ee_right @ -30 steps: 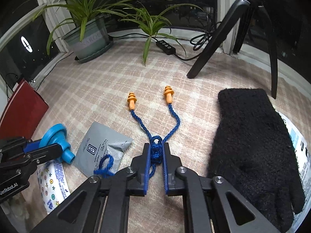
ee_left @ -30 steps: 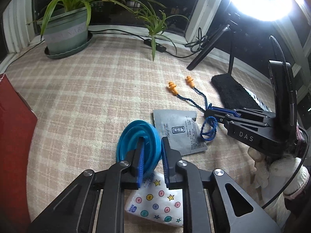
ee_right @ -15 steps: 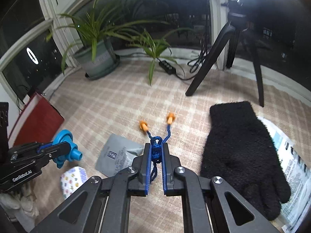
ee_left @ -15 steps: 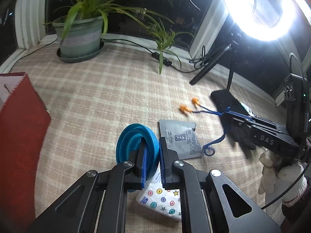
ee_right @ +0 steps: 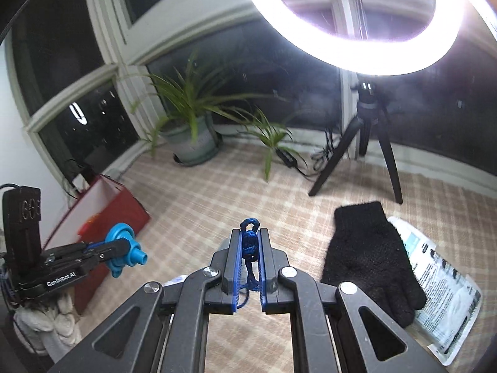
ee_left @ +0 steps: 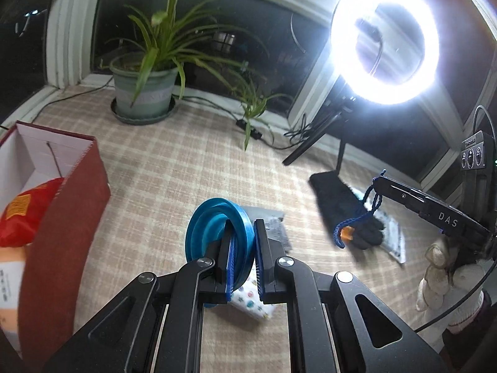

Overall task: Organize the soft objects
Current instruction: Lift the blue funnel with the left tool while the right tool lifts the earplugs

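above the checked bench, the left gripper (ee_left: 242, 248) clamps a blue collapsible funnel (ee_left: 214, 233); the right gripper (ee_right: 250, 255) pinches the corded earplugs (ee_left: 357, 220), whose dangling cord could snag the black glove (ee_right: 369, 258).

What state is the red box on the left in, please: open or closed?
Open. The red box shows its white inside with no lid over it, and a red packet lies in it.

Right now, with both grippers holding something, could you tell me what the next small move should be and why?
Probably swing the left gripper toward the red box on its left. Its jaws are shut on the blue funnel, already lifted clear of the checked cloth, and the box stands open with items inside, so it looks like the place to drop it.
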Demonstrator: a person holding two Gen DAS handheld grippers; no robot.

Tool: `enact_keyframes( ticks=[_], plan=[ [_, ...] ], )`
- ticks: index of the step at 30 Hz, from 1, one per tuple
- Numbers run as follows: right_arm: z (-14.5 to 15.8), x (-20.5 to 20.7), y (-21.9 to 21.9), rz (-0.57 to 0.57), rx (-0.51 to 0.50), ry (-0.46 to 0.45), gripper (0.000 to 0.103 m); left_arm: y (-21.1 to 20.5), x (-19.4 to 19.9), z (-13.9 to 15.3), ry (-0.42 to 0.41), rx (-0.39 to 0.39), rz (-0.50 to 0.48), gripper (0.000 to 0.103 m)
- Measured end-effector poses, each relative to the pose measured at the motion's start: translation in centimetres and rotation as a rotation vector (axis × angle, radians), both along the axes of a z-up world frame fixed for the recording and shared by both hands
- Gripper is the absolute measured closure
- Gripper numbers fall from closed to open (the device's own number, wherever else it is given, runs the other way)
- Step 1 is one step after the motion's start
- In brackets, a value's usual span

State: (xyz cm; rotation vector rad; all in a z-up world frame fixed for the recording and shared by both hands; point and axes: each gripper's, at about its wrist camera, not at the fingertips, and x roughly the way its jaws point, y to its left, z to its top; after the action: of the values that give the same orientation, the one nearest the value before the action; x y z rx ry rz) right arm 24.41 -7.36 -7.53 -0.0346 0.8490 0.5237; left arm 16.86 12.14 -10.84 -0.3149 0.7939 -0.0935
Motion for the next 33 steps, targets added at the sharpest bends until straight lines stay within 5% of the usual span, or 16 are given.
enact_keyframes(
  ticks=[12,33],
  plan=[
    [5.8,-5.4,2.9,0.081,0.064,-0.061,0.094,2.1,-7.0,4.5,-0.093,-0.019,0.047,0.094],
    [11.1,-11.1,18.8,0.337,0.163,-0.091,0.095,17.9,-15.9,5.1,-0.105,-0.003,0.273,0.094]
  ],
)
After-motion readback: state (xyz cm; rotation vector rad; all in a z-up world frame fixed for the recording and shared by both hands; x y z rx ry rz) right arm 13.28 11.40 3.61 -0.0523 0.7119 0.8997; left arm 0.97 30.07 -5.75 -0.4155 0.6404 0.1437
